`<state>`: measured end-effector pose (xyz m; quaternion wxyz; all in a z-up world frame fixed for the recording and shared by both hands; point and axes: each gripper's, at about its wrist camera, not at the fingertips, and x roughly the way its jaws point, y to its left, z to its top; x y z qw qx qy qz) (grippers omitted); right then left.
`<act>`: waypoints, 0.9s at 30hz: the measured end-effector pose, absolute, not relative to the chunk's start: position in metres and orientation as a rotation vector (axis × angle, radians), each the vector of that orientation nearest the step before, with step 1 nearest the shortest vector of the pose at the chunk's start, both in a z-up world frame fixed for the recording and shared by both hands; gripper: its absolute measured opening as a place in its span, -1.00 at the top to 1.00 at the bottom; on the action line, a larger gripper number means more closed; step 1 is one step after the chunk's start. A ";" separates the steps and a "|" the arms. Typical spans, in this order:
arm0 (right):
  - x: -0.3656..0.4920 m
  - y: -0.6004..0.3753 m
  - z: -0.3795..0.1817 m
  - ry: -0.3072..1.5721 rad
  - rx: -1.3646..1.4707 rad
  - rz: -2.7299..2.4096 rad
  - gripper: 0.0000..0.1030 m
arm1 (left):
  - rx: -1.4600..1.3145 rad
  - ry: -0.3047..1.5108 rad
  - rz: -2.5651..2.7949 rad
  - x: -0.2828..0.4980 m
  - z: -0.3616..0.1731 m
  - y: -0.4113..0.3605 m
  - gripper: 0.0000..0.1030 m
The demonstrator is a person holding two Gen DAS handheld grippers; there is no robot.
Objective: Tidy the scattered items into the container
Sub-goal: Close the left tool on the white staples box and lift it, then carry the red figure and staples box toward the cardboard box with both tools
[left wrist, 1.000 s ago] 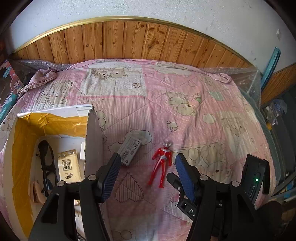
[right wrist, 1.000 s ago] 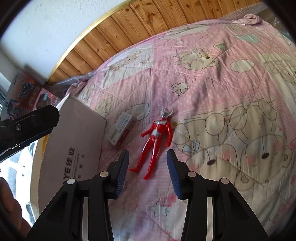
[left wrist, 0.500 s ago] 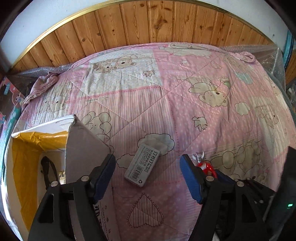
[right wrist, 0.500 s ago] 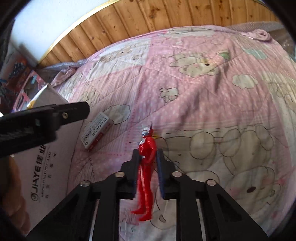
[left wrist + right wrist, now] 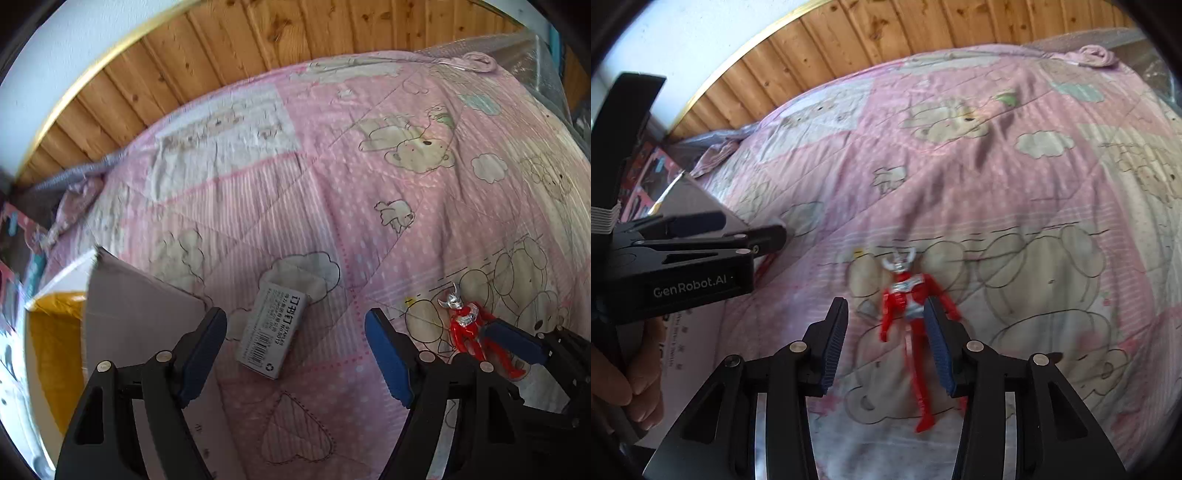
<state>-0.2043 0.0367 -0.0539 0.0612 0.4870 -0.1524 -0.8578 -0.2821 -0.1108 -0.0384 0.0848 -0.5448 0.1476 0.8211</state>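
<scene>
**Hovering over a pink bear quilt, 2 grippers spread**

Cardboard box (image 5: 122,317) at far left, flap up. Left gripper (image 5: 295,350) gapes wide above the grey staple box (image 5: 271,332) lying on the quilt (image 5: 369,184). Right gripper (image 5: 882,343), fingers apart, straddles the red figure (image 5: 916,332), flat on its back. Wood panelling (image 5: 295,33) and white wall behind.
</scene>
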 end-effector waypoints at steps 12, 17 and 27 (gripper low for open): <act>-0.209 0.053 -0.059 -0.577 1.503 -2.537 0.79 | -1.594 0.297 2.466 -0.269 -0.046 -0.109 0.21; -0.198 0.078 -0.058 -0.826 1.457 -2.459 0.80 | -1.629 0.304 2.453 -0.250 -0.048 -0.095 0.18; -0.190 0.087 -0.058 -0.876 1.397 -2.458 0.20 | -1.674 0.137 2.439 -0.250 -0.070 -0.106 0.25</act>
